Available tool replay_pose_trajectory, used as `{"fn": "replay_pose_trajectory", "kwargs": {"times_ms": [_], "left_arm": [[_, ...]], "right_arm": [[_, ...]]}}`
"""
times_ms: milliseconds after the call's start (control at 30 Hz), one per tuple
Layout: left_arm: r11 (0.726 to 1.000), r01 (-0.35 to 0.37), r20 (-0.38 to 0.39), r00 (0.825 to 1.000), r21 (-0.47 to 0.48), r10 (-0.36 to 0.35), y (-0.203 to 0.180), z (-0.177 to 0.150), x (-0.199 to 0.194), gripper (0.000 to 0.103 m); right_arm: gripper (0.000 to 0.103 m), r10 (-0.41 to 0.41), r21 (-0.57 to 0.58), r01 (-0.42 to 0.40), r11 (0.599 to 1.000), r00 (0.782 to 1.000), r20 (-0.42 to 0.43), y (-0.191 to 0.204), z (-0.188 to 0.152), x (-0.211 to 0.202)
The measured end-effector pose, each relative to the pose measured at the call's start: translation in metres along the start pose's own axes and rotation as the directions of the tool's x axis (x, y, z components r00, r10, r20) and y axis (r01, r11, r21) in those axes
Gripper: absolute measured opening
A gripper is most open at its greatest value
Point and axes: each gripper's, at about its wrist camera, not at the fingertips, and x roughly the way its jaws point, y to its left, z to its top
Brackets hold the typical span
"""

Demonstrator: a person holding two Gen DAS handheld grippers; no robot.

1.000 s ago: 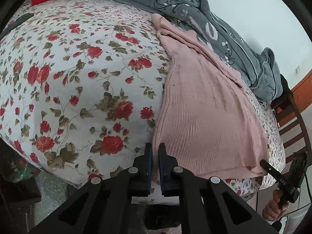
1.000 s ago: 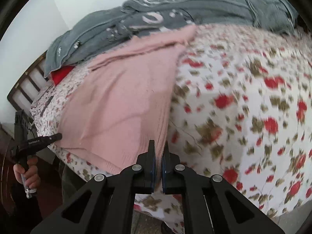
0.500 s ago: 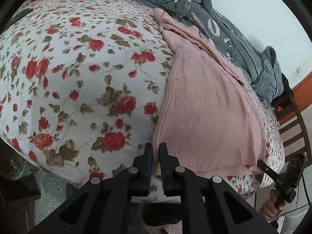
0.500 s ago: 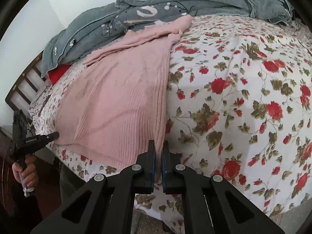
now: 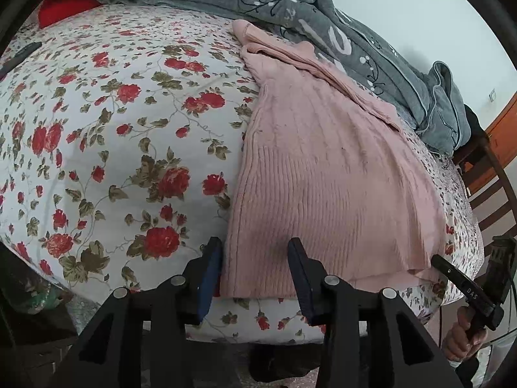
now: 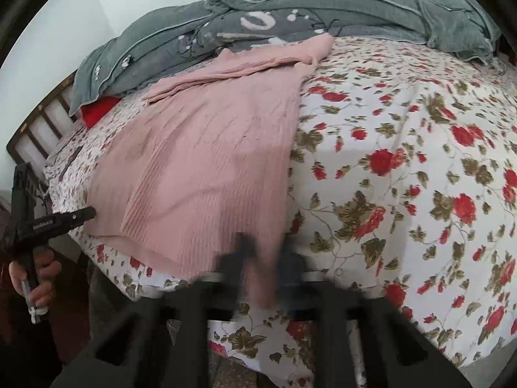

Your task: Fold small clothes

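Left gripper (image 5: 255, 252) fingers just spread off ribbed pink knit sweater (image 5: 323, 177) | right blurred, parting

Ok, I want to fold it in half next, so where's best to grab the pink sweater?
Take the pink sweater by its ribbed hem, at the two near corners, coming in from the near edge of the bed. It lies flat with the hem straight along that edge, while the far end is crumpled up by the grey quilt.
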Motion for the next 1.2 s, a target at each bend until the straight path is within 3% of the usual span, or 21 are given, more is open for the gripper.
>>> {"fn": "replay_pose_trajectory", "kwargs": {"times_ms": [133,233,500,867,1200], "left_arm": [[1.0,-0.011,0.02,1.0,-0.011,0.011,0.006,-0.004,-0.002,0.026],[1.0,-0.002,0.002,1.0,-0.012,0.002,0.007,-0.007,-0.004,0.009],[0.998,0.047,0.055,0.997,-0.044,-0.044,0.018,-0.009,-0.034,0.007],[0.997,0.074,0.156,0.985,-0.026,-0.069,0.004,0.01,-0.079,0.007],[0.995,0.096,0.195,0.977,-0.033,-0.088,-0.005,0.021,-0.088,0.007]], "right_arm": [[0.006,0.002,0.003,-0.002,1.0,1.0,-0.006,0.0,-0.001,-0.001],[0.006,-0.006,0.004,0.006,1.0,0.999,-0.038,0.002,0.001,0.0],[0.005,0.031,0.02,-0.032,0.999,0.998,0.053,0.005,0.005,-0.028],[0.005,0.071,0.011,-0.073,0.997,0.989,0.13,0.015,0.027,-0.066],[0.005,0.095,0.047,-0.104,0.993,0.981,0.169,0.011,0.038,-0.076]]}}
